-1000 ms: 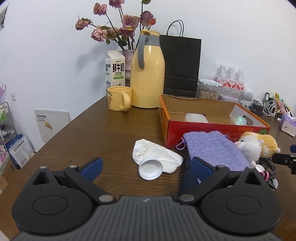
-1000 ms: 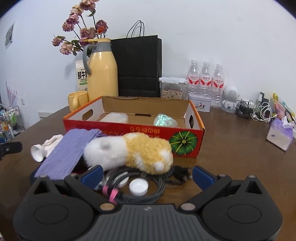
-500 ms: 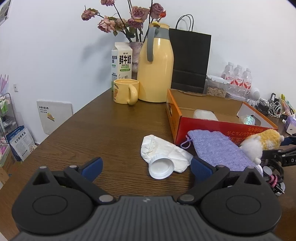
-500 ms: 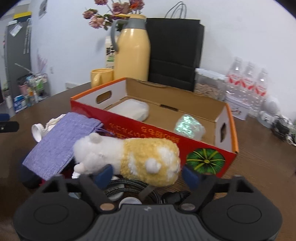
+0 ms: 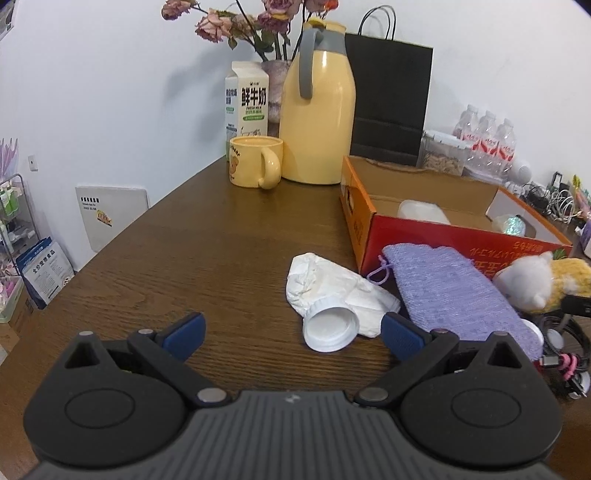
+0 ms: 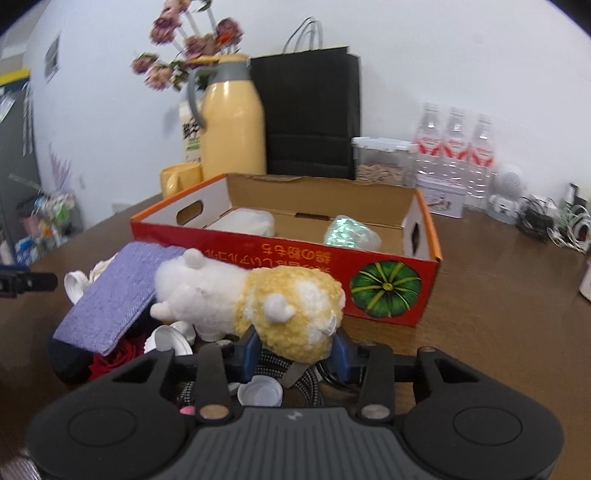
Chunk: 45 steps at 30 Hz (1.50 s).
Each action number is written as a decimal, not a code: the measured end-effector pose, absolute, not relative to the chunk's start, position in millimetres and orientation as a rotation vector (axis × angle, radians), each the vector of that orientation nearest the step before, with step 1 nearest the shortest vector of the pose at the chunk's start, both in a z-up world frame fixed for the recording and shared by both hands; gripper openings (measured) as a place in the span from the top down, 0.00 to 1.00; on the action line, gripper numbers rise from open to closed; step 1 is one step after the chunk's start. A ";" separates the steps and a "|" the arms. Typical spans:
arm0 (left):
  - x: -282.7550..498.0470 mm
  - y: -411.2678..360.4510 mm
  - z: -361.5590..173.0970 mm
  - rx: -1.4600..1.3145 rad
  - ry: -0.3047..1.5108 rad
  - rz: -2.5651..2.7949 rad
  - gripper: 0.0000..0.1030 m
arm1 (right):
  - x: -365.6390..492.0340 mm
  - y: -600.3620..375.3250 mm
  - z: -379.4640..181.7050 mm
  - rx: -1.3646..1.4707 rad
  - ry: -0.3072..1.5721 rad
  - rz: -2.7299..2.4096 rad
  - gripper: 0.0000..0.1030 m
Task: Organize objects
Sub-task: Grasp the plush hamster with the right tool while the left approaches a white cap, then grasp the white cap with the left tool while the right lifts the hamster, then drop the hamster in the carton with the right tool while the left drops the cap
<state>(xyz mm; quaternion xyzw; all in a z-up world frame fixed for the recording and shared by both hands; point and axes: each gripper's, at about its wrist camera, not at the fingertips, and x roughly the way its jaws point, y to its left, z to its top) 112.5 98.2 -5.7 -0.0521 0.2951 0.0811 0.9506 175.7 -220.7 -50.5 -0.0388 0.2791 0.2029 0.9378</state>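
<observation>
Even, bright indoor light fills both my views, with only soft shadows, like the one the flowers [image 5: 236, 22] throw on the white wall [image 5: 110, 92]. My left view is sharp. My right view is smeared by motion, worst on the far flowers and bottles [image 6: 456, 147], and both bend hard at dark corners.

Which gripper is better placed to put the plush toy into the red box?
The right gripper. Its jaws are closing around the yellow end of the plush toy, with the red box just behind it. The left gripper is open over the white cap, away from the toy.
</observation>
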 end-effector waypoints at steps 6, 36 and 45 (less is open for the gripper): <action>134.1 98.3 -11.7 -0.111 0.620 0.162 0.00 | 162.7 -224.6 -49.5 -0.054 0.533 0.382 0.64; 135.2 70.7 24.1 -0.186 0.488 0.019 0.61 | 154.7 -227.9 -38.5 -0.036 0.466 0.397 0.66; 131.5 75.7 18.1 -0.206 0.505 0.038 0.61 | 170.8 -228.7 -46.2 0.059 0.526 0.440 0.58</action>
